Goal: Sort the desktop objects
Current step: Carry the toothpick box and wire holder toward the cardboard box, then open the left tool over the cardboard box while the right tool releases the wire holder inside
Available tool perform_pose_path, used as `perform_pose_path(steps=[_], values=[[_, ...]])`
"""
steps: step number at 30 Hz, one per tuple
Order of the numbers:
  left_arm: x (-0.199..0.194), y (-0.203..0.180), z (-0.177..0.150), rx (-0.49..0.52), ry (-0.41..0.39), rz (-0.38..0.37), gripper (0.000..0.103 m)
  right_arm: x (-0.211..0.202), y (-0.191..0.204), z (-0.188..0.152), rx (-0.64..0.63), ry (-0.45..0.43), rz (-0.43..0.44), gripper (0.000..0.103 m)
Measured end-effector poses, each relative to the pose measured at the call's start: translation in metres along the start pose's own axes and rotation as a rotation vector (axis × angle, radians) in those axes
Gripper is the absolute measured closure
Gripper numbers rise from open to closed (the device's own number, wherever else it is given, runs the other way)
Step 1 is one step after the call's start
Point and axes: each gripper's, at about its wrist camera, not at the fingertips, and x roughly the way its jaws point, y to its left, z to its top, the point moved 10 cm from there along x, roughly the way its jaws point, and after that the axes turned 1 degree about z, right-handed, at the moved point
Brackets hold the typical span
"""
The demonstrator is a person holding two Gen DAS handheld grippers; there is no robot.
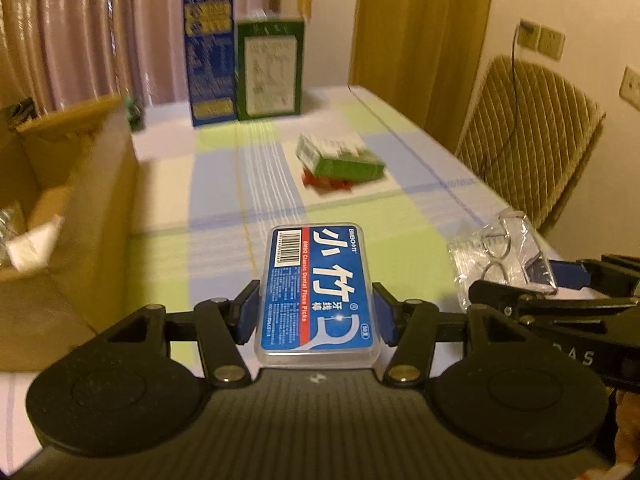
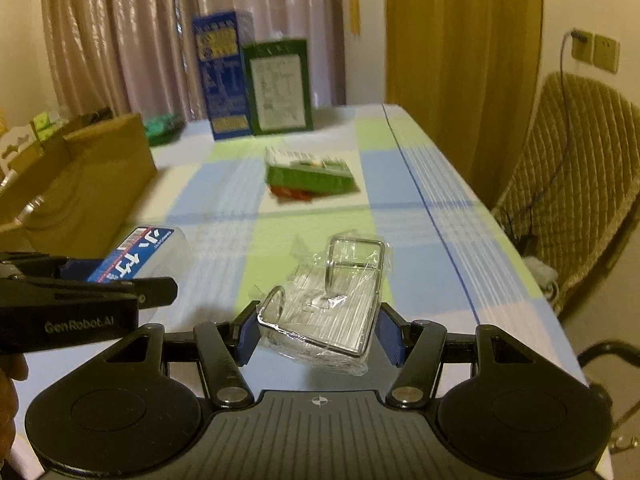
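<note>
My left gripper (image 1: 318, 316) is shut on a clear floss-pick box (image 1: 320, 288) with a blue label, held above the checked tablecloth (image 1: 224, 200). In the right wrist view the same floss-pick box (image 2: 140, 256) shows at the left. My right gripper (image 2: 318, 330) is shut on a clear plastic packet with metal wire hooks (image 2: 328, 304), also lifted off the cloth. That packet (image 1: 504, 256) appears at the right of the left wrist view. A green box lying on red items (image 1: 340, 160) rests mid-table, also seen from the right as the green box (image 2: 310, 176).
An open cardboard box (image 1: 80, 184) with items inside stands at the left, seen too as the cardboard box (image 2: 88, 184). A tall blue box (image 1: 208, 52) and a green box (image 1: 270, 68) stand at the far end. A padded chair (image 1: 532, 136) sits by the table's right edge.
</note>
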Motion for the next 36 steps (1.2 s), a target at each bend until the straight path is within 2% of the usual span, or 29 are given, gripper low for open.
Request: perform_pose_path(steps=[8, 17, 24, 30, 36], values=[[-0.064, 0.050, 0.038, 0.005, -0.082, 0.078, 0.051, -0.026, 0.058, 0.043, -0.057, -0.087, 0.107, 0.046], [-0.117, 0.133, 0.042, -0.035, -0.102, 0.193, 0.051, -0.039, 0.146, 0.079, -0.151, -0.135, 0.254, 0.046], [-0.141, 0.189, 0.037, -0.060, -0.100, 0.268, 0.051, -0.032, 0.205, 0.091, -0.210, -0.128, 0.329, 0.046], [-0.147, 0.220, 0.033, -0.085, -0.092, 0.284, 0.051, -0.023, 0.241, 0.094, -0.245, -0.112, 0.369, 0.046], [-0.141, 0.237, 0.030, -0.101, -0.086, 0.280, 0.051, -0.011, 0.260, 0.095, -0.270, -0.095, 0.385, 0.046]])
